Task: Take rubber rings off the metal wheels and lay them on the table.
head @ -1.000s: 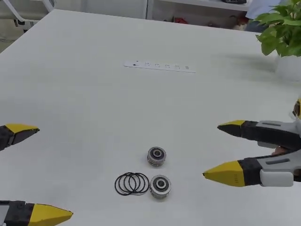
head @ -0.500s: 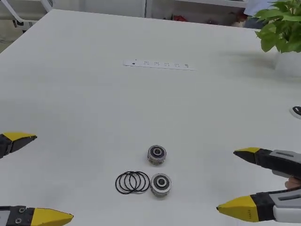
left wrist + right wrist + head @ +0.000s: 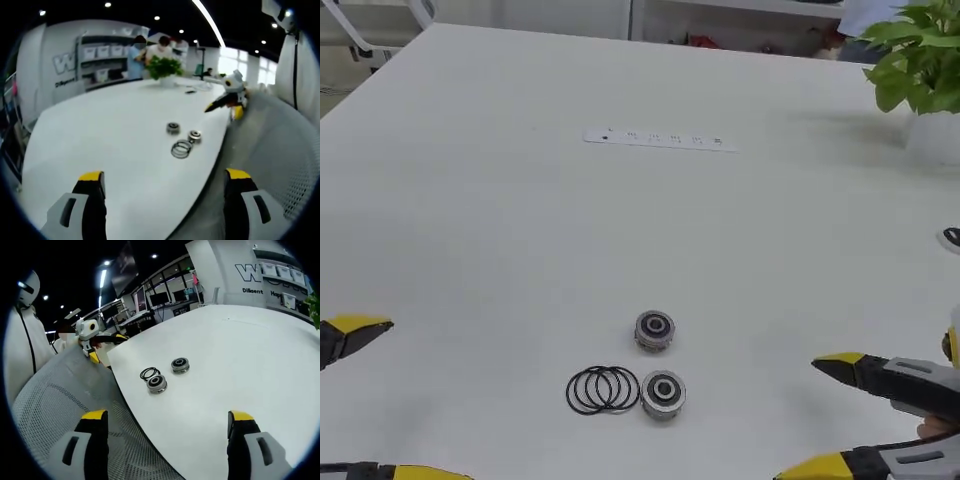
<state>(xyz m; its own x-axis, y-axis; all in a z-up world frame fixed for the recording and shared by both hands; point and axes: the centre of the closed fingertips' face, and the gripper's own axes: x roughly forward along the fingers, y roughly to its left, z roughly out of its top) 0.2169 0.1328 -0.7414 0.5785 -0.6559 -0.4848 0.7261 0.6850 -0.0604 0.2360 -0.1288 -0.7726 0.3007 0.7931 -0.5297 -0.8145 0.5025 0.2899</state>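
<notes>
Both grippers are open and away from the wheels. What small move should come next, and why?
Probably bring the right gripper forward to the far wheel. It is open and holds nothing, and this wheel stands apart from the rings, which lie beside the near wheel. Whether a ring is left on it is too small to tell.

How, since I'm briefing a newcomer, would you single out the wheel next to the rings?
On the white table, look toward the near edge in the head view, where two small metal wheels sit close together. Take the nearer wheel: unlike the farther wheel, which sits alone, it has loose black rubber rings lying right beside it.
</notes>
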